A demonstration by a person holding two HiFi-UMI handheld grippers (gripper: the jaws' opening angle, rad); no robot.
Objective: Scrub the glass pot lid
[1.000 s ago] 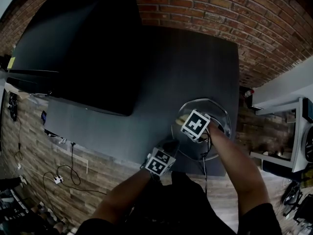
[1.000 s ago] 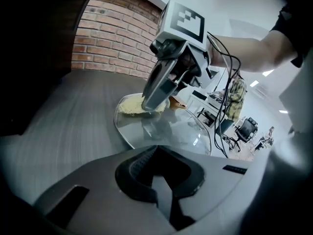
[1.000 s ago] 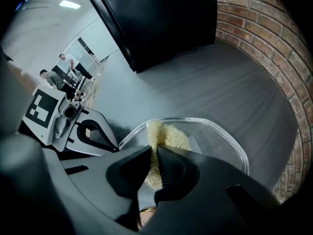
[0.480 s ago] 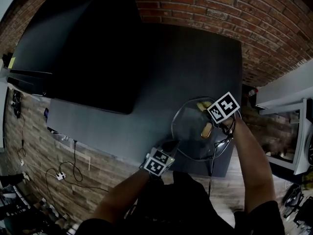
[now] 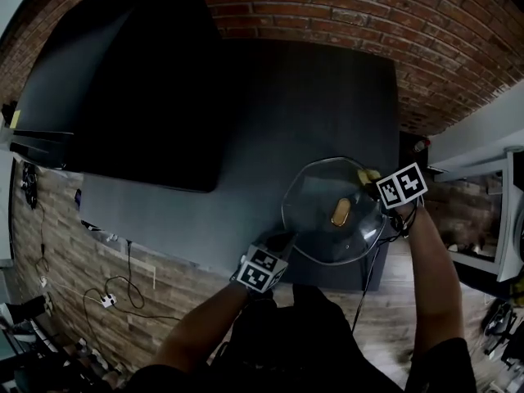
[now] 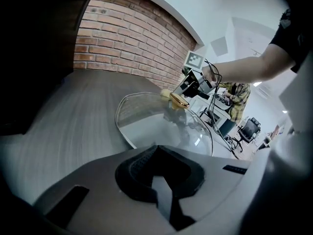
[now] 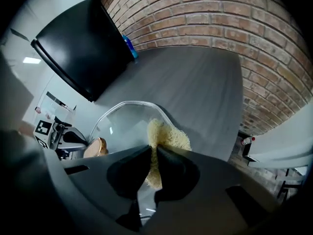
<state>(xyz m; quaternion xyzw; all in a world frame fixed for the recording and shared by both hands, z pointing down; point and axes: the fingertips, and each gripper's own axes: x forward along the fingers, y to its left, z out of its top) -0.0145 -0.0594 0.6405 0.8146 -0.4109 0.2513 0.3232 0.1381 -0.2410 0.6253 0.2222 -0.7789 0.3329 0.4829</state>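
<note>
— Glass pot lid [image 5: 315,203]: where are we holding it, and which way is it facing?

— We are holding it over the near right corner of the bench [image 5: 311,105], with part of it hanging out past the edge. It is lying close to flat, with the domed side and the gold knob [image 5: 341,214] facing up at us. It is round, so only the oblong knob is giving us a long axis, and that is running away from us, toward the brick wall [image 5: 344,15]. We are not managing to tell whether the underside is touching the bench.

— What are the grippers doing?

— The left gripper [image 6: 156,160] is pinching the near rim, its jaws closed down to a thin slit on the glass edge. The right gripper [image 7: 152,153] is clamping a yellow sponge [image 7: 168,136], jaws squeezed tight on it. The sponge is sitting against the far right rim, across the lid from the left gripper.

— Is anything crowding us?

— A big black panel [image 5: 123,80] is taking up the left of the bench, well apart from the lid, with something blue [image 7: 128,47] peeking out beside it near the wall. A small red-capped bottle [image 7: 247,141] is sitting low by the brick wall, past the bench's right edge. On our left, white cables [image 5: 106,289] are trailing over the wooden floor [image 5: 65,219]. Our right forearm [image 5: 434,277] is running alongside the lid's right side.
</note>
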